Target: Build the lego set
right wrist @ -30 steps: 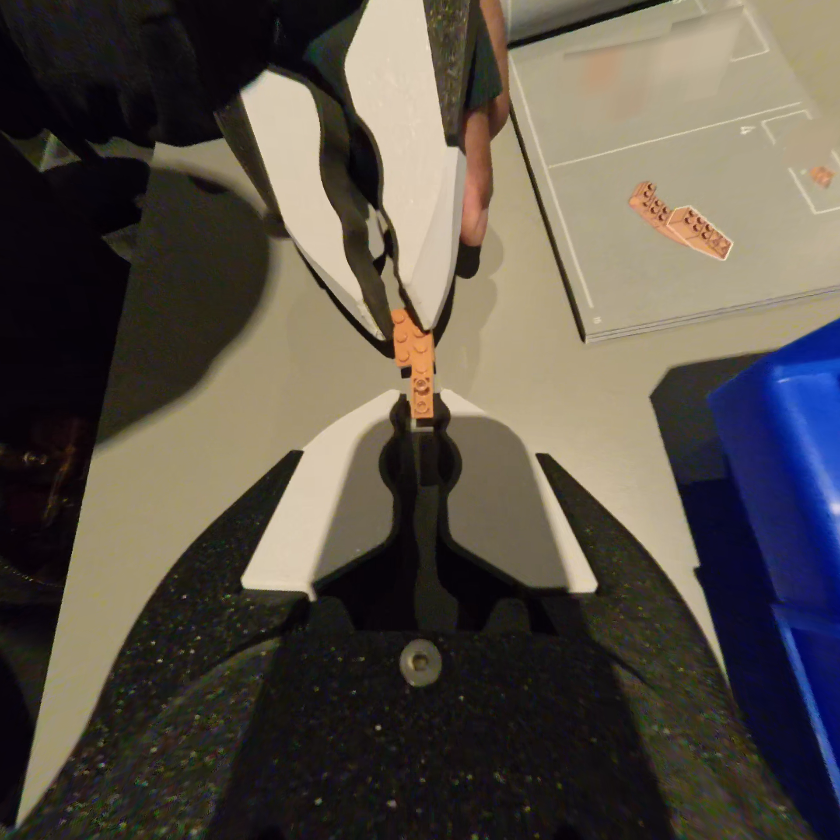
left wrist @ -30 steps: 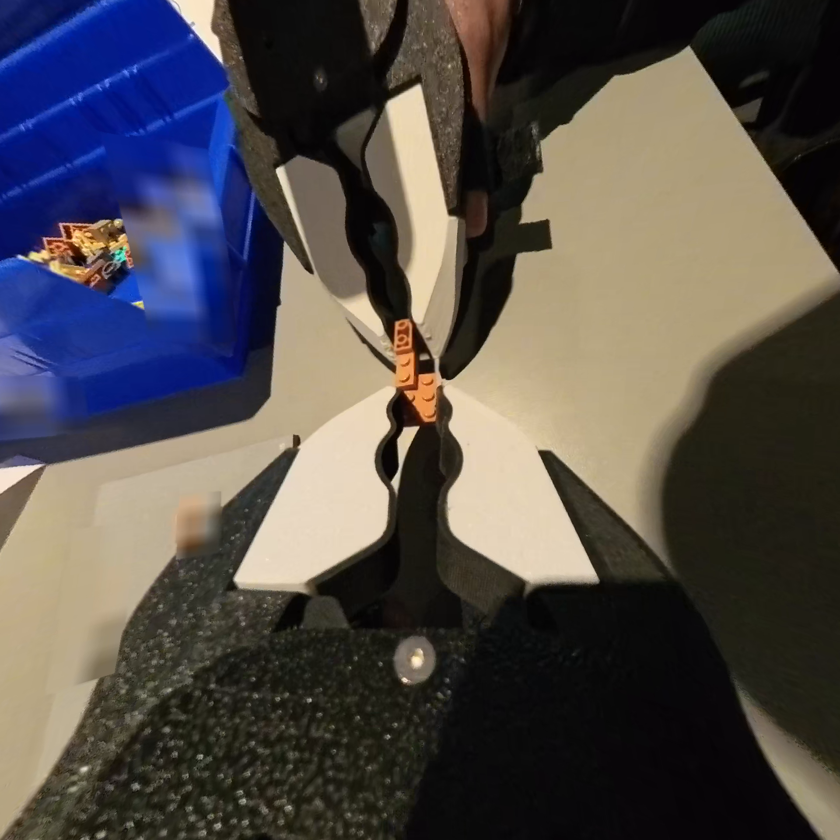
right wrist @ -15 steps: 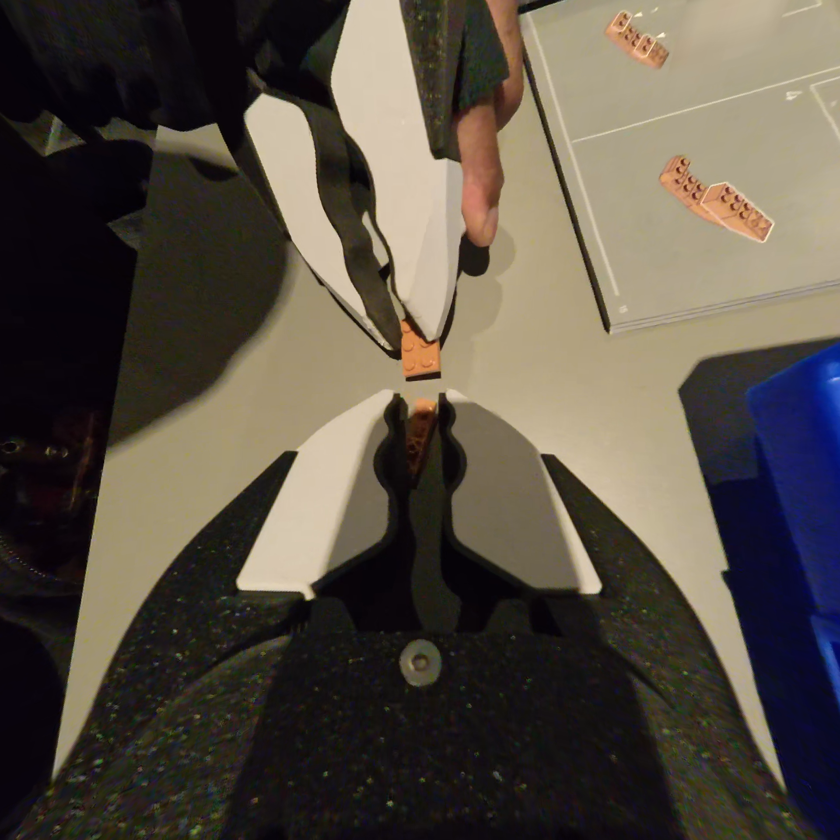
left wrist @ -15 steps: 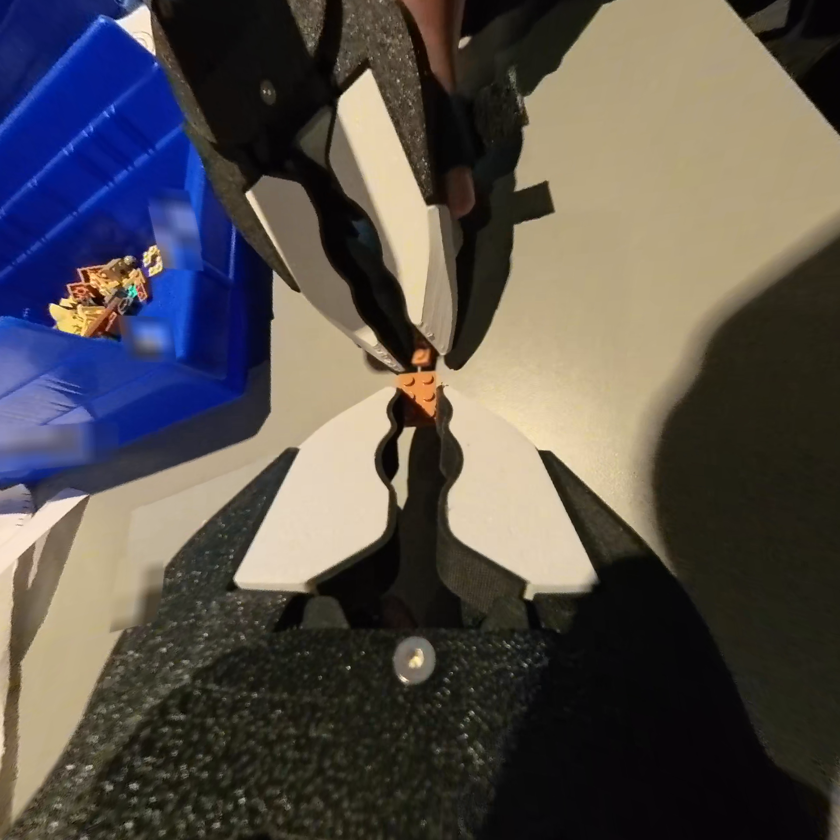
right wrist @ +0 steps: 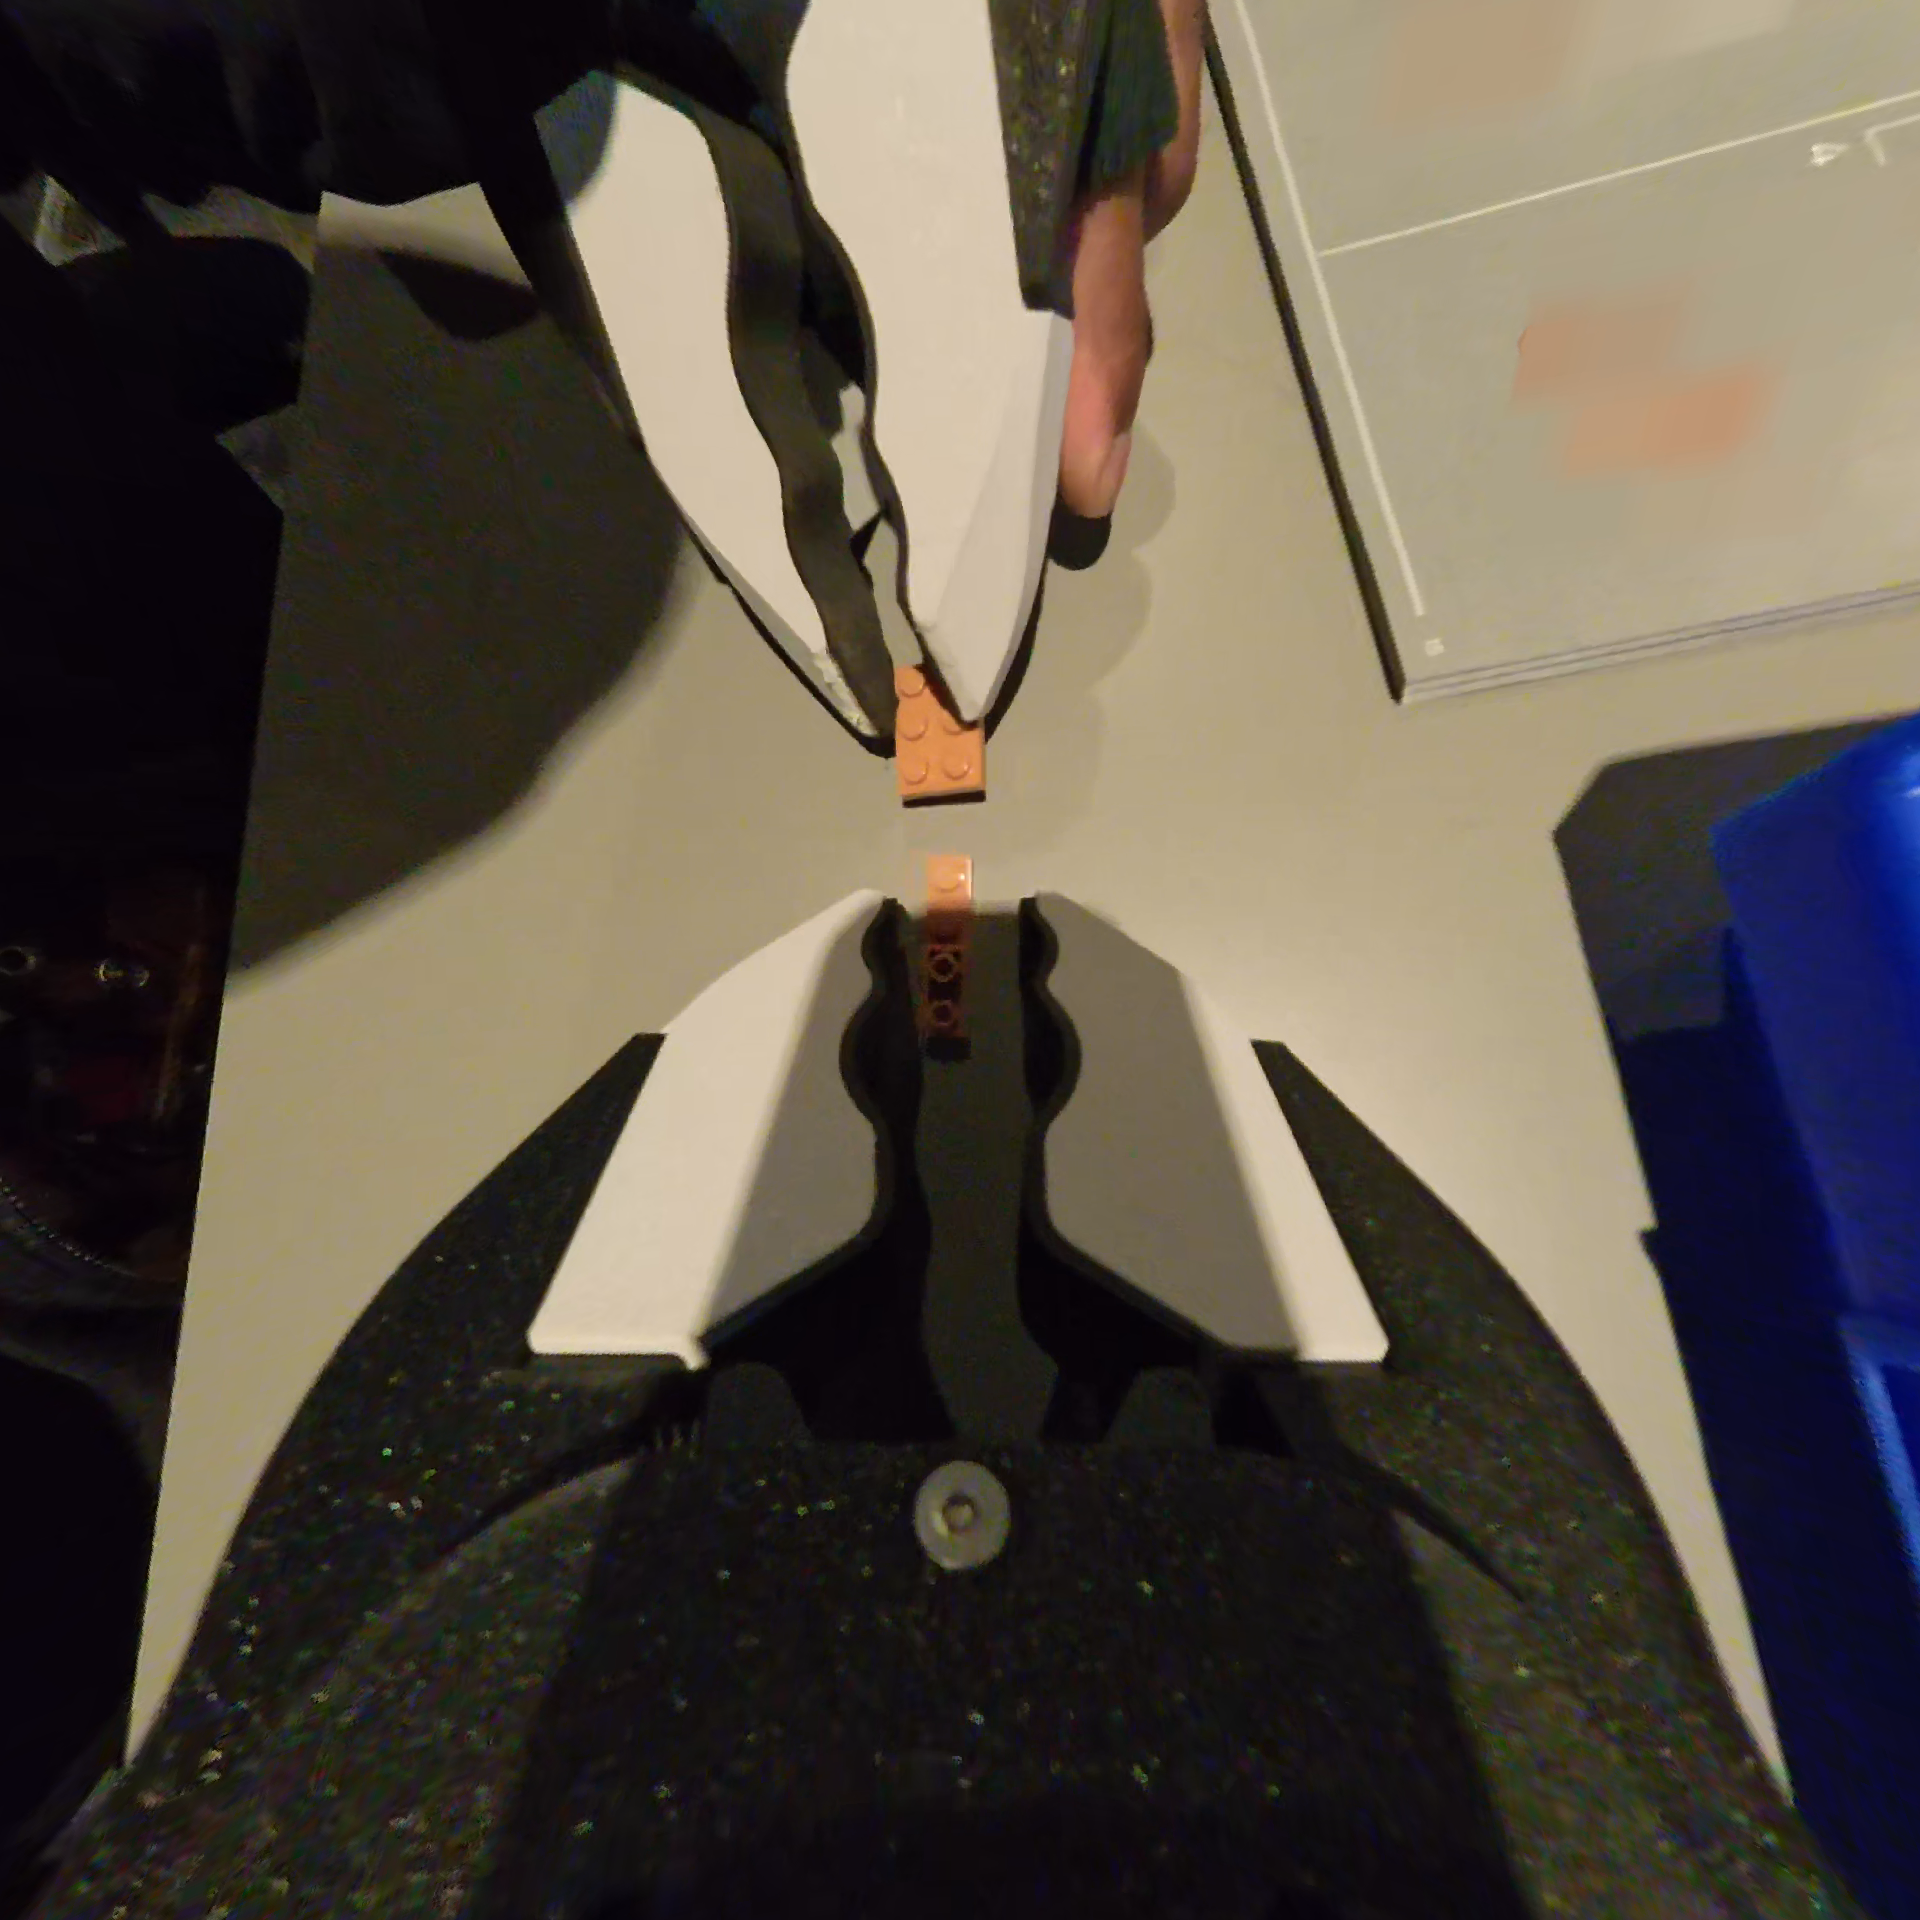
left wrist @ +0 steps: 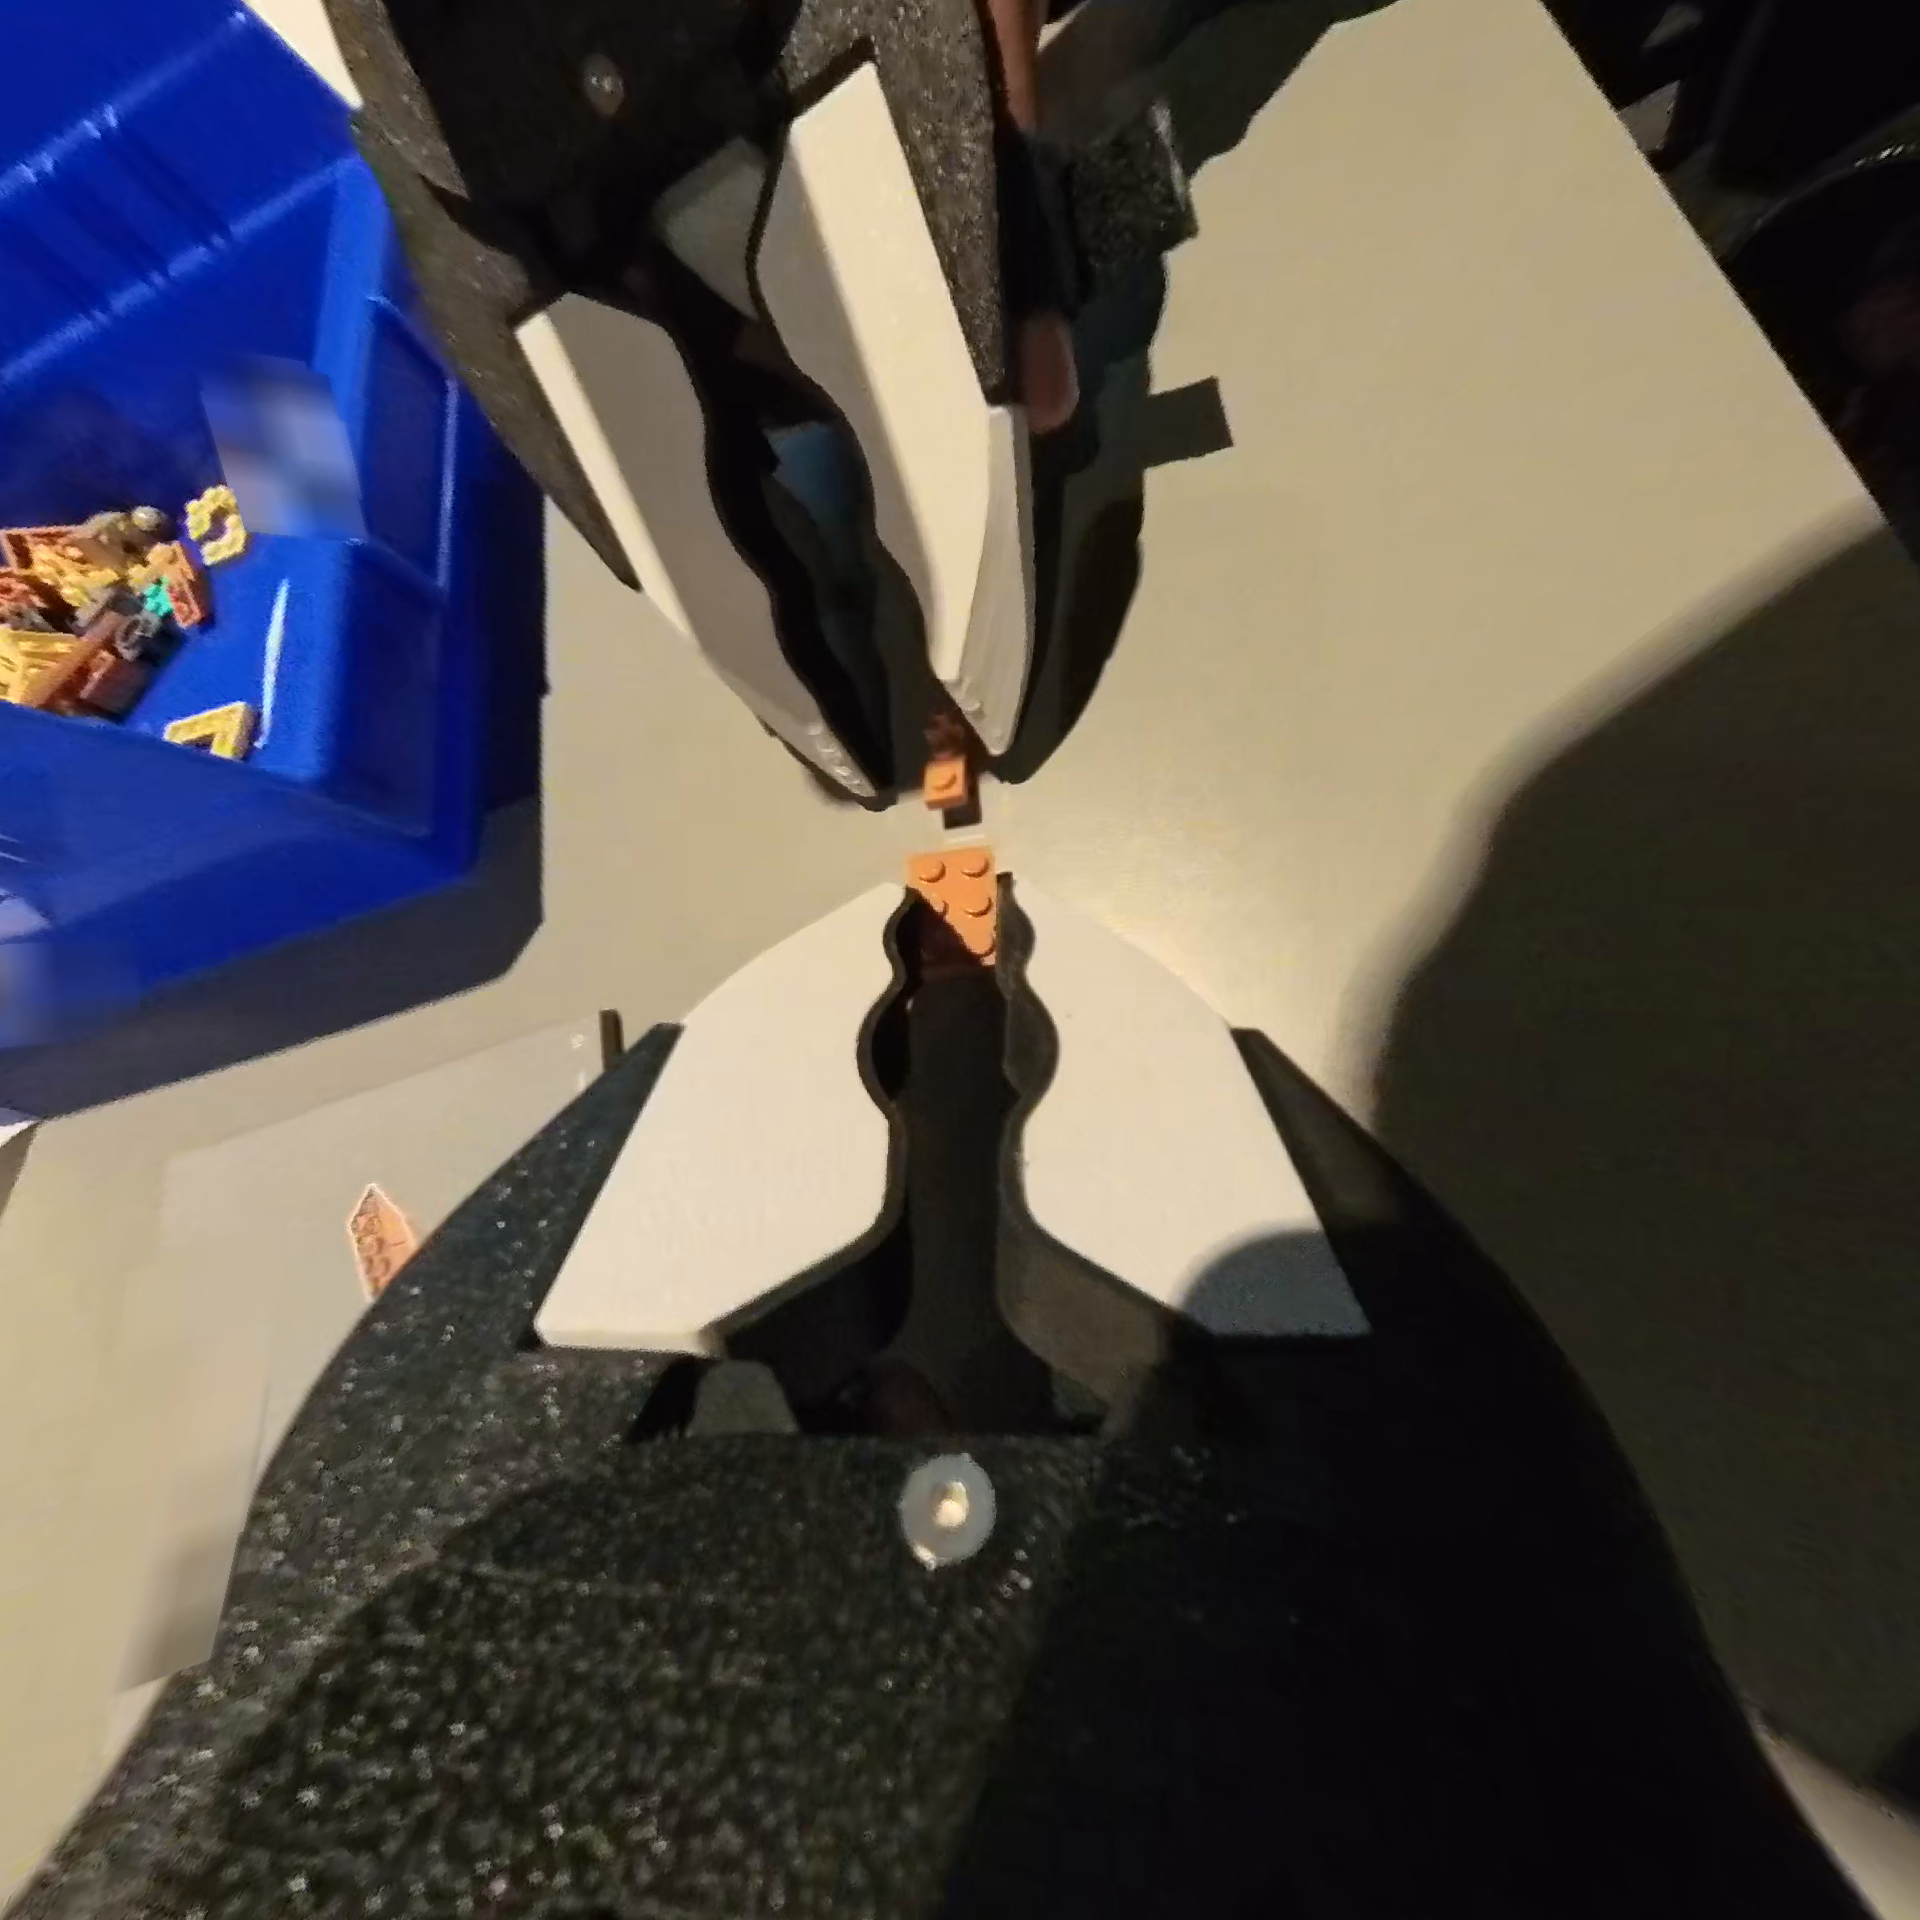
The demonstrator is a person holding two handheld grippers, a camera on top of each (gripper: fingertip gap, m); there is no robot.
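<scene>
Orange wedge plate (left wrist: 961, 904) sits pinched in my left claw (left wrist: 951, 914), studs up, with the narrow orange plate (right wrist: 948, 935) clamped in my right claw (right wrist: 951, 904). The two pieces face end to end along one line, just apart above the desk (right wrist: 1195, 831); I reckon a straight push together joins them.

Pale grey desk (right wrist: 1247, 831) carries a blue parts bin (left wrist: 260, 727) holding loose lego pieces (left wrist: 94, 613), plus a grey instruction booklet (right wrist: 1558, 416) lying flat just beside the bin (right wrist: 1818, 1039).
</scene>
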